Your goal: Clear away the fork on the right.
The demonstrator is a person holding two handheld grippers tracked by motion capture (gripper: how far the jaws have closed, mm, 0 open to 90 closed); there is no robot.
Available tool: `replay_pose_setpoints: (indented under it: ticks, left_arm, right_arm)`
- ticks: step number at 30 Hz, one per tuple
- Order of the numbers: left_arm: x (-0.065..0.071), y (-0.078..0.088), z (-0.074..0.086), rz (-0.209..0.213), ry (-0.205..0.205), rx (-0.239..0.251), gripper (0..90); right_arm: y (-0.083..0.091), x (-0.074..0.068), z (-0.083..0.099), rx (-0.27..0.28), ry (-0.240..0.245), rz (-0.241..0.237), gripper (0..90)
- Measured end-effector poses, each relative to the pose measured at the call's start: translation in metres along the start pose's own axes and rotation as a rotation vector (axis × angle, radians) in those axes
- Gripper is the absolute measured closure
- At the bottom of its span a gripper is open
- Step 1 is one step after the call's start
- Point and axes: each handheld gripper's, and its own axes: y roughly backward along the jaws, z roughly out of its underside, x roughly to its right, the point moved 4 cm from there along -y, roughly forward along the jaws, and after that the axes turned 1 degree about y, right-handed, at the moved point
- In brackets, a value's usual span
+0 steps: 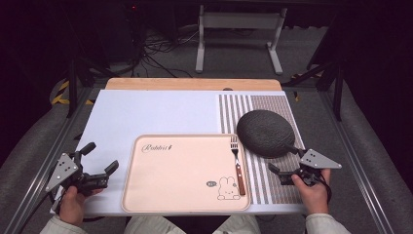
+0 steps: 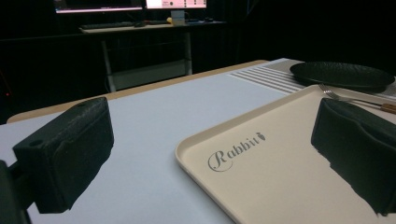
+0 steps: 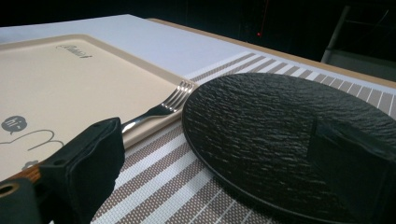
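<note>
High view puts your left gripper (image 1: 100, 157) over the bare white table (image 1: 146, 112) just left of the cream tray (image 1: 185, 195), jaws spread wide with nothing between them, held clear of the tray's edge. Your right gripper (image 1: 281, 168) sits over the striped placemat (image 1: 280, 190) at the right, just below the near rim of the black plate (image 1: 265, 132); its jaws are also parted and empty, pointing in toward the tray.

Look at the fork (image 1: 237, 163): it lies along the tray's right side, tines toward the far edge, wooden handle toward you, resting on the tray close to its raised rim. The plate sits on the placemat just beside the tray, its left edge near the fork's tines; whether it touches the tray rim I cannot tell.

Left gripper view shows your two black jaws well apart, the tray's near corner with the word "Rabbit" (image 2: 236, 151) between them, and the fork (image 2: 348, 97) and plate (image 2: 343, 74) farther off to the right.

Right gripper view looks low across the placemat (image 3: 173, 186): the textured plate (image 3: 280, 135) lies straight ahead, one jaw at lower left, the other dark against the plate at right. The fork (image 3: 163, 108) lies on the tray (image 3: 60, 88) rim, tines close beside the plate
</note>
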Motion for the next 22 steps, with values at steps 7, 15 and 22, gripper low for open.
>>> replay_pose_setpoints:
  ticks: [7,15,22]
  left_arm:
    - [-0.0005,-0.0001,-0.0002,0.003,0.004,0.007,0.0]
    - [-0.0005,-0.0007,-0.0002,0.004,0.009,0.009,0.0]
    - [-0.0003,-0.0006,-0.0002,0.003,0.007,0.008,0.0]
  right_arm:
    - [-0.0006,0.0025,0.0051,-0.022,-0.013,0.025,4.8]
    - [-0.0014,0.0027,0.0055,-0.044,-0.016,0.037,4.4]
    - [-0.0007,0.0018,0.0037,-0.040,-0.011,0.033,4.3]
